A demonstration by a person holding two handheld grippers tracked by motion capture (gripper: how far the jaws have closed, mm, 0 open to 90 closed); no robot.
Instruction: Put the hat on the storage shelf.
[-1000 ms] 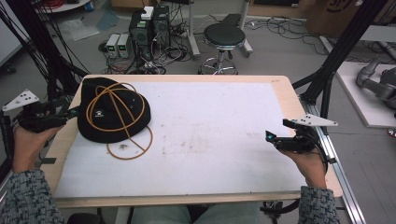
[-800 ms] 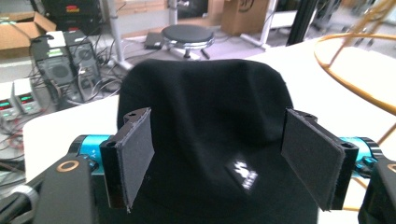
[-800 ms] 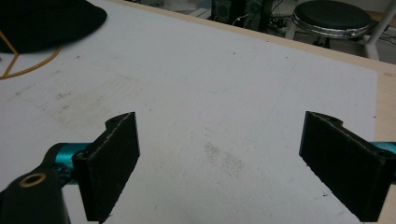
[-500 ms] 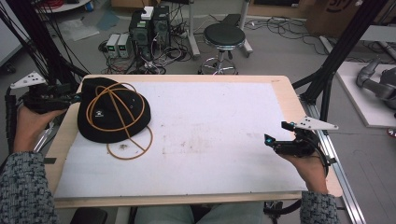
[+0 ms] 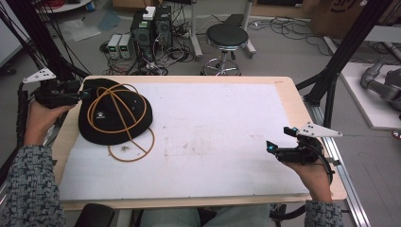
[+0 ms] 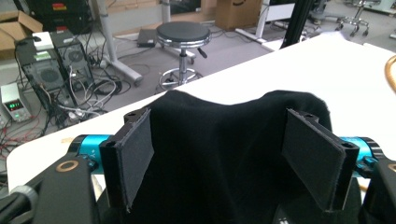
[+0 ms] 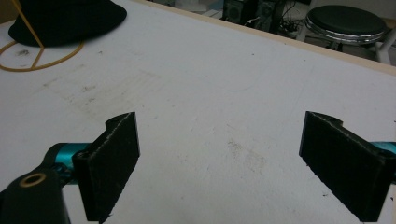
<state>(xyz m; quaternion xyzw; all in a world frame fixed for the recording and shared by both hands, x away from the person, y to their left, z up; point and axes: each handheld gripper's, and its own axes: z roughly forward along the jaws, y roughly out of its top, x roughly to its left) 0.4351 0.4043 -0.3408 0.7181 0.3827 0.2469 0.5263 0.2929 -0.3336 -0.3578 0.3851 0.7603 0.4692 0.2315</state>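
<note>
**Left gripper lined up on the cap**

At the bench's (image 5: 283,94) left edge, the left gripper (image 6: 229,158) is held with fingers (image 6: 133,156) spread wide — the black cap (image 5: 113,116) sits between them, not yet clamped. An orange cord (image 5: 130,149) is looped over and beside the cap. A grasp is judged in hand; closing on the fabric is called for next. The right gripper (image 7: 224,163) hovers well apart, fingers open — nothing held.

In the left gripper view the hat (image 6: 224,154) runs off the bottom edge, and its near part is hidden behind the jaws. The cord (image 6: 389,71) is cut by the right edge at 3 o'clock. In the right gripper view the hat's far side is cut off at 11 o'clock. The hat's logo (image 5: 100,114) is too small to read in the high view.
</note>
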